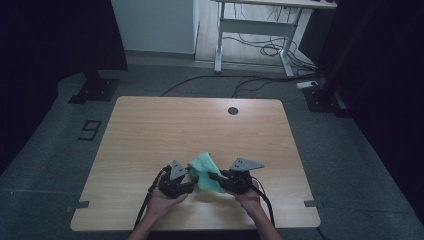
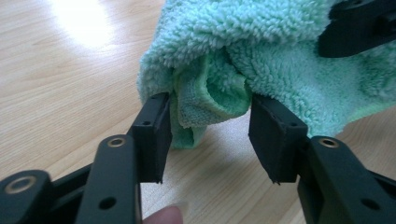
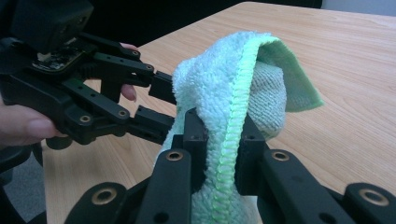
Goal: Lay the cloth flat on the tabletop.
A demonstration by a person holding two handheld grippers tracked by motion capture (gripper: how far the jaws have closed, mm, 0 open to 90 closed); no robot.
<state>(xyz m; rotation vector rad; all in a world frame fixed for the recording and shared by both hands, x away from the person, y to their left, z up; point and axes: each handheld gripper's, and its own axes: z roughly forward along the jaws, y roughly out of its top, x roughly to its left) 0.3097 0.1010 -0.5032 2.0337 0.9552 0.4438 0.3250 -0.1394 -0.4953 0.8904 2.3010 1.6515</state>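
The right gripper (image 3: 219, 140) was clenched on the stitched edge of the green towel (image 1: 205, 171), holding it bunched and lifted just above the near middle of the wooden surface (image 1: 150, 130). In the right gripper view that hemmed edge ran up from between the jaws, so the cloth's long axis stood roughly upright there, with a loose flap drooping to the far side. The left gripper (image 2: 210, 135) faced the towel from the opposite side; its jaws were released, a folded lobe of the cloth hanging between them, one pad at the fabric and the other seemingly just clear of it. The coming move probably turned on this: the lobe lay straight ahead of the left gripper, which needed only to pinch. Both hands sat close together, and nothing else stood on the surface to obstruct; a cable hole (image 1: 233, 110) lay well apart at the far edge.
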